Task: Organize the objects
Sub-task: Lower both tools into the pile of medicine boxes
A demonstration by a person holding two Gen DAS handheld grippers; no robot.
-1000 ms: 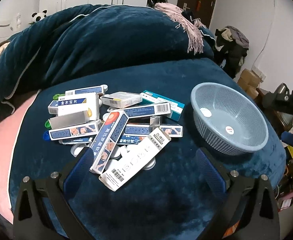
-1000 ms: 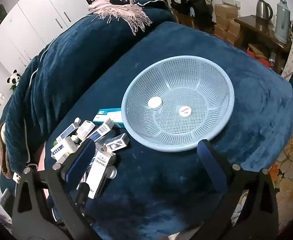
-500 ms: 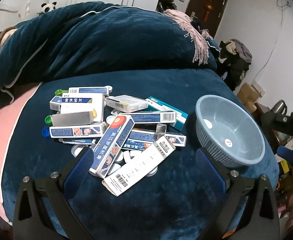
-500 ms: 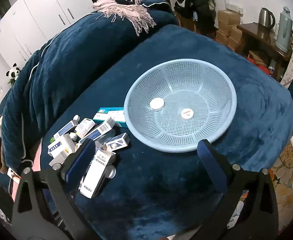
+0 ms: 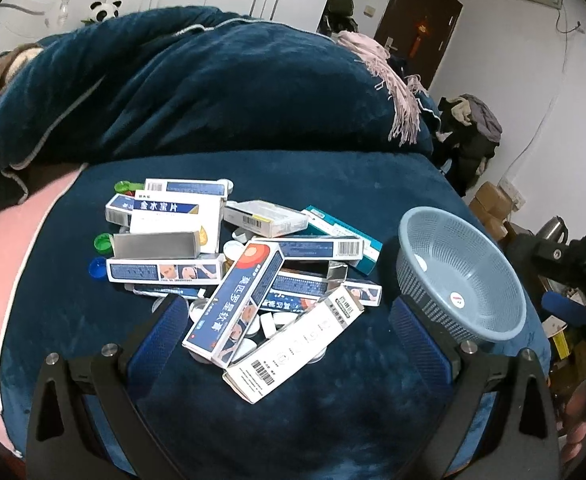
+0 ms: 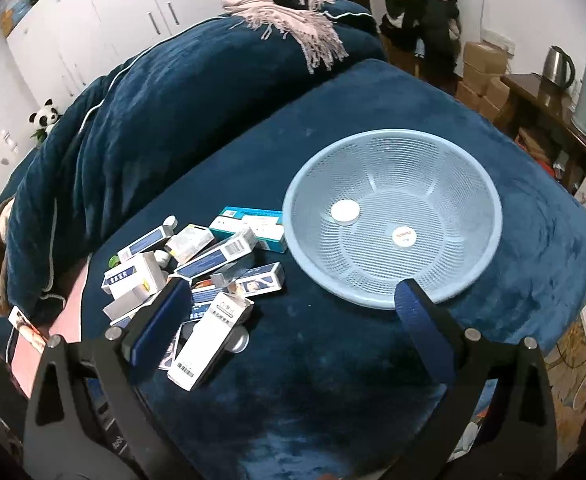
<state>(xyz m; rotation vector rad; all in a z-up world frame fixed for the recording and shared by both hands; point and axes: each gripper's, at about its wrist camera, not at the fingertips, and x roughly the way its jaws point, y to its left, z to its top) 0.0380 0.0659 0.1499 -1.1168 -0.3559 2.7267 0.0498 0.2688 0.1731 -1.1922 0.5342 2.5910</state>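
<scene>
A heap of small cardboard medicine boxes (image 5: 237, 264) is seen on a dark blue plush blanket (image 5: 333, 420), with a round pale blue perforated plastic basket (image 5: 459, 278) set just to its right, apart from the nearest boxes.

In the left wrist view, the left gripper (image 5: 289, 320) is held above the near edge of the heap. Its blue-padded fingers (image 5: 161, 330) are spread wide and nothing is held between them. Between the fingers, a long white box with a barcode (image 5: 293, 344) is laid with its long axis running from near-left to far-right, its barcode end nearest the camera. Just left of it, and partly over other boxes, a long blue and white box with a red end (image 5: 235, 300) is laid on a similar diagonal, its red end pointing away from the camera. Several white round caps (image 5: 269, 322) are tucked between and under these 2 boxes.

In the right wrist view, the right gripper (image 6: 293, 308) is held above bare blanket between heap and basket (image 6: 393, 216). Its fingers (image 6: 421, 320) are likewise spread wide and empty. 2 white round discs (image 6: 345, 212) are seen in the bottom of the basket, apart from each other. A teal and white box (image 6: 249, 222) lies just beside the basket's left rim, its long axis pointing towards the rim. The white barcode box (image 6: 209, 340) is seen beside the left finger.
</scene>
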